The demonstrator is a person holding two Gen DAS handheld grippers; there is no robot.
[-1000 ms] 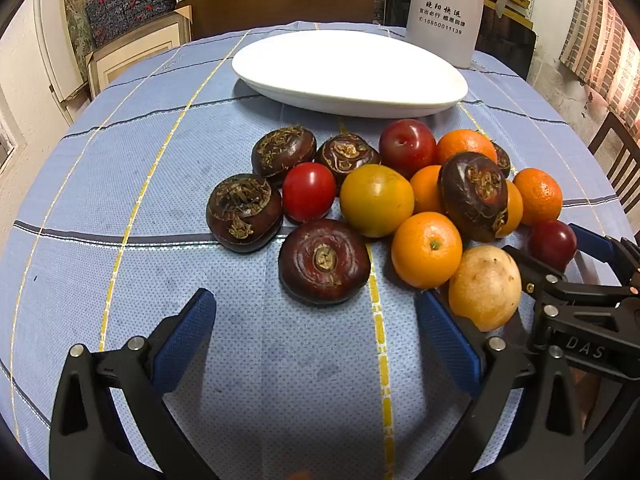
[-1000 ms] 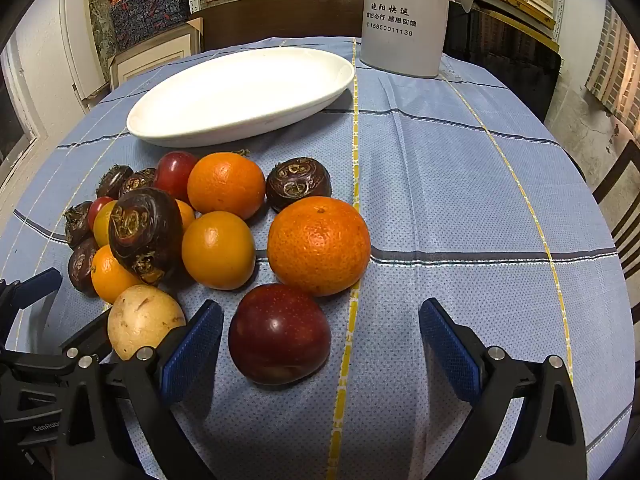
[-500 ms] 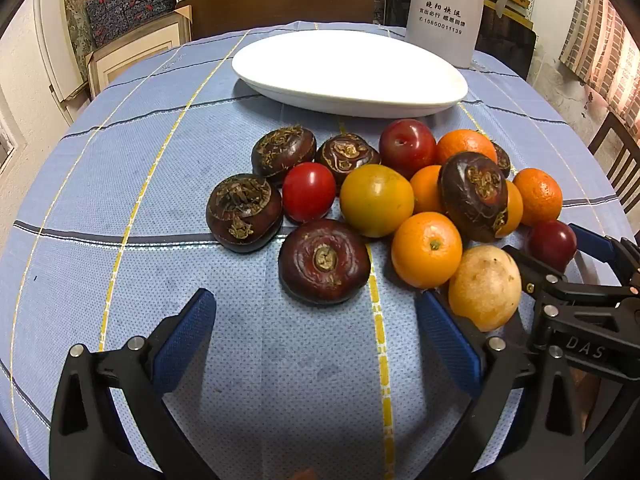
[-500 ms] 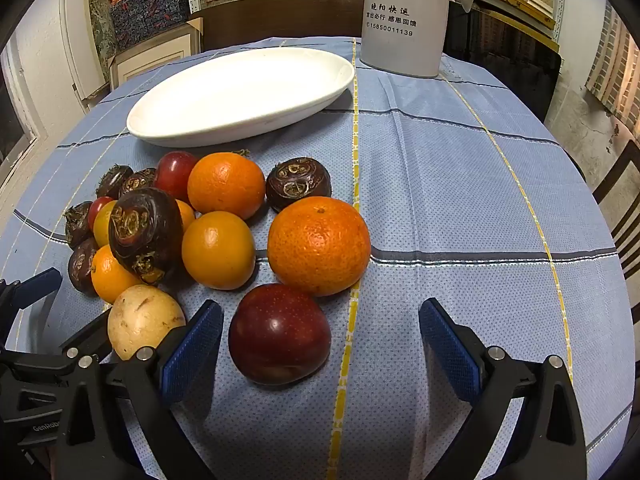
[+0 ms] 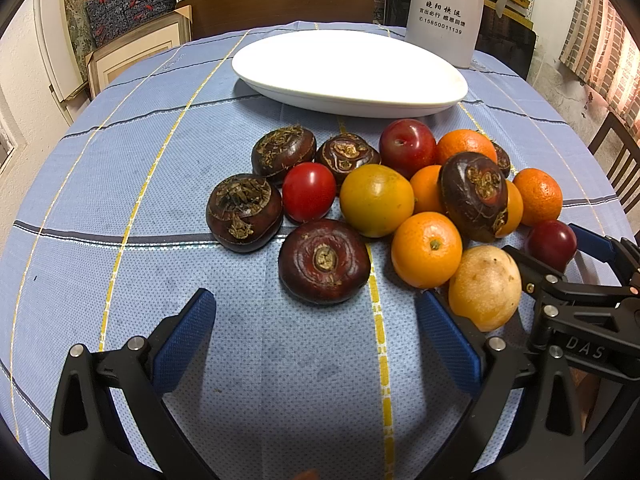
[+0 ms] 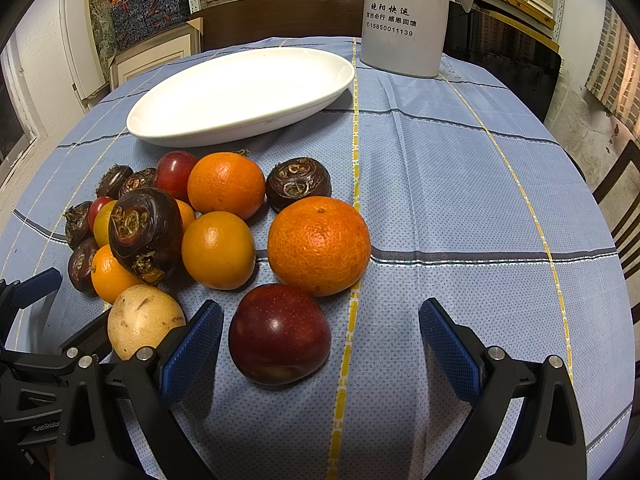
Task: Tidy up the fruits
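A pile of fruit lies on the blue checked tablecloth: several oranges [image 5: 426, 255], dark brown water chestnuts [image 5: 324, 260], a red tomato [image 5: 309, 191], red plums [image 6: 279, 334] and a pale yellow fruit [image 5: 485, 287]. An empty white oval dish [image 5: 348, 70] stands behind the pile; it also shows in the right wrist view [image 6: 240, 96]. My left gripper [image 5: 316, 332] is open and empty, just in front of a water chestnut. My right gripper [image 6: 320, 340] is open, with a red plum between its jaws, untouched.
A white thermos jug [image 6: 404, 16] stands behind the dish at the back right. A wooden chair [image 6: 618, 184] is at the table's right edge. Shelves and boxes fill the background. Each gripper shows at the edge of the other's view.
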